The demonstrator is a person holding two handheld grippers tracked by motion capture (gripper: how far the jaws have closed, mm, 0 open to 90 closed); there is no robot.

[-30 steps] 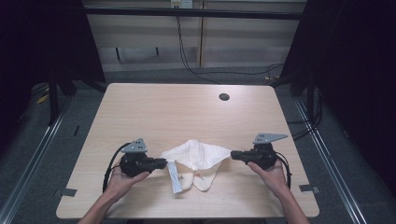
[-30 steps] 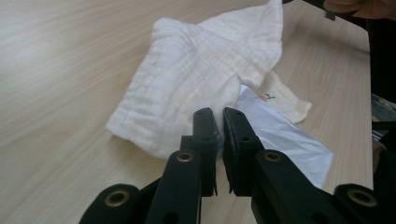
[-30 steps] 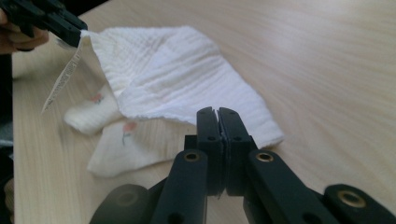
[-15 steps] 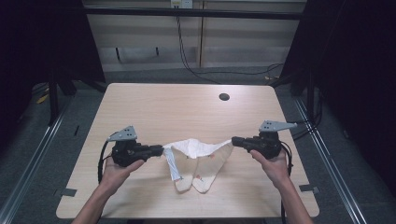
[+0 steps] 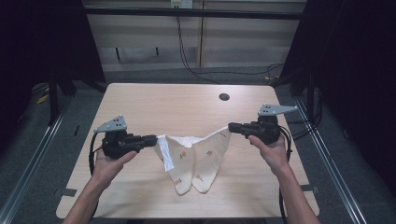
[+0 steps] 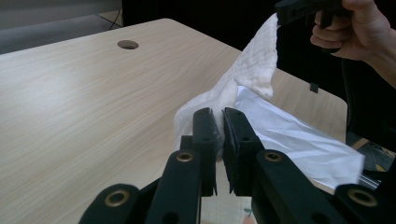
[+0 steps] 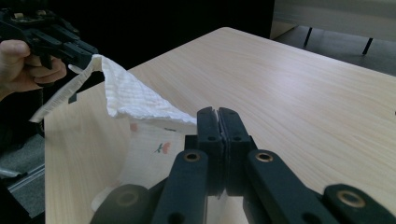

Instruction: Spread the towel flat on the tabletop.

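Observation:
A white garment [image 5: 196, 154] with a small flower print, shaped like little trousers, hangs stretched between the two grippers over the near half of the table. My left gripper [image 5: 155, 138] is shut on its left top corner, and my right gripper [image 5: 229, 127] is shut on its right top corner. The two legs droop toward the table's front edge. In the left gripper view the jaws [image 6: 219, 116] pinch the white fabric [image 6: 252, 70], which rises to the right gripper [image 6: 299, 7]. In the right gripper view the jaws [image 7: 217, 114] clamp the cloth [image 7: 135, 100], with the left gripper [image 7: 84, 51] holding the far corner.
The light wooden table [image 5: 163, 107] has a round cable hole [image 5: 224, 97] near its far right. Black frame posts and dark curtains stand at both sides. Cables [image 5: 187, 56] run across the floor beyond the far edge.
Both grippers have moved apart and away from the person. The garment has been pulled wider and lifted, so its legs now hang down instead of lying bunched.

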